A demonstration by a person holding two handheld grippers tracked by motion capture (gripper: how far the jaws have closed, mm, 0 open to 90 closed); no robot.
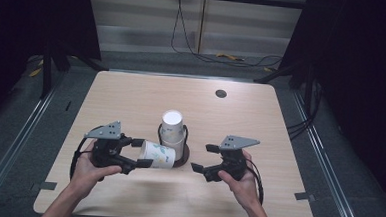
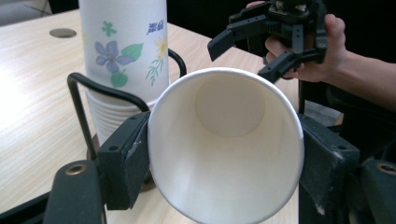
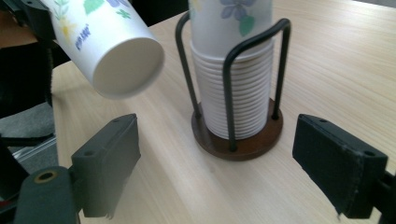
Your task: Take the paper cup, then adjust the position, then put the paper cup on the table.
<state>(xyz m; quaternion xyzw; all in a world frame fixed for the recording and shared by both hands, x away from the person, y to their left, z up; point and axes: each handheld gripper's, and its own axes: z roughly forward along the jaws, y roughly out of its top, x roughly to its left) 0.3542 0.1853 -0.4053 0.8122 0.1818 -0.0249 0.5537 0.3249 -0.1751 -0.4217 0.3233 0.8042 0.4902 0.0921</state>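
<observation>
Left gripper [image 1: 141, 153] holds a paper cup [image 1: 159, 154] (sideways) beside the cup stack [image 1: 172, 132].

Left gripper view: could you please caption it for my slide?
Left gripper holds a paper cup sideways beside the cup stack.

White flower-printed paper cup [image 2: 224, 149], black wire holder [image 3: 254, 51]

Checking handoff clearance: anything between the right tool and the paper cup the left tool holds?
Nothing visible. The right tool stands open and empty beside the cup holder. The paper cup, clamped on its side in the left tool, points its base at it across bare table. The holder with its cup stack stands just behind that line.
</observation>
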